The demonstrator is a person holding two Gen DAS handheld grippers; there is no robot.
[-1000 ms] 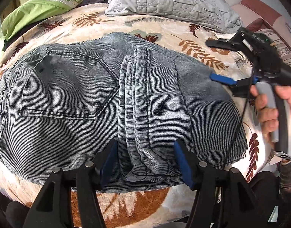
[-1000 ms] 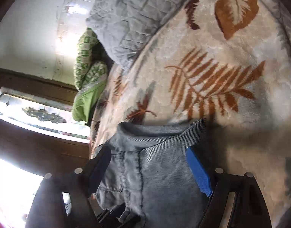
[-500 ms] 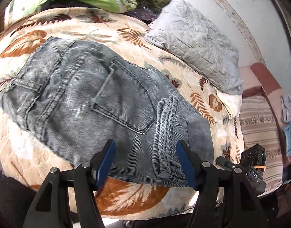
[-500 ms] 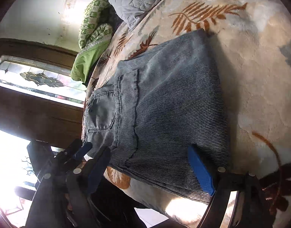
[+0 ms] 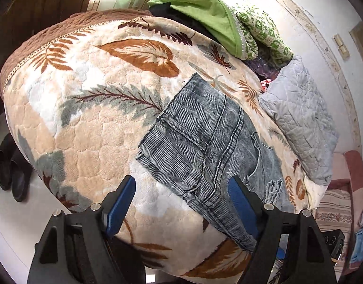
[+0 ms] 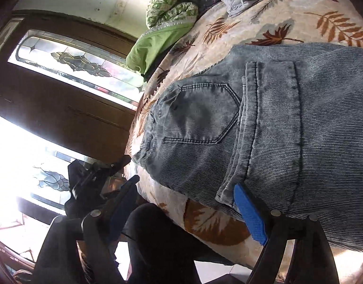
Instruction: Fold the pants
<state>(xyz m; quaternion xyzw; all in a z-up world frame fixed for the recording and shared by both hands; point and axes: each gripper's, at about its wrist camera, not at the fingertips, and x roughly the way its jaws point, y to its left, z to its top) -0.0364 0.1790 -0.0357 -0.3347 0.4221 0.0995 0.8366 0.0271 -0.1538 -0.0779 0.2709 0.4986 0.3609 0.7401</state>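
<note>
Bed (image 5: pixel 91 123) with leaf-print blanket carries the folded grey corduroy jeans (image 5: pixel 205 146), lying near the bed's front edge, back pocket (image 6: pixel 200 116) up, leg hems stacked across the middle; we judge one fold is done and the next is a final fold, waistband end over the hem side; to do it well we'd pinch the two waistband corners (image 5: pixel 146 151) evenly, lift together, and lay edge on edge so the hem stack doesn't slide; left gripper (image 5: pixel 181 203) has its jaws wide, having just been opening, nothing pinched, jeans edge lies beyond and between them; right gripper (image 6: pixel 188 213) has jaws wide too, one blue pad (image 6: pixel 250 215) just beside the hem stack, not clamping; room: broad bare blanket to the left of the jeans in the left wrist view, free for sweeping; quilted grey pillow (image 5: pixel 299 118) and green bedding (image 5: pixel 205 14) sit well apart at the head end; front bed edge is close, so fabric could slip off if dragged toward us; shoes (image 5: pixel 13 172) on floor below, out of the way.
</note>
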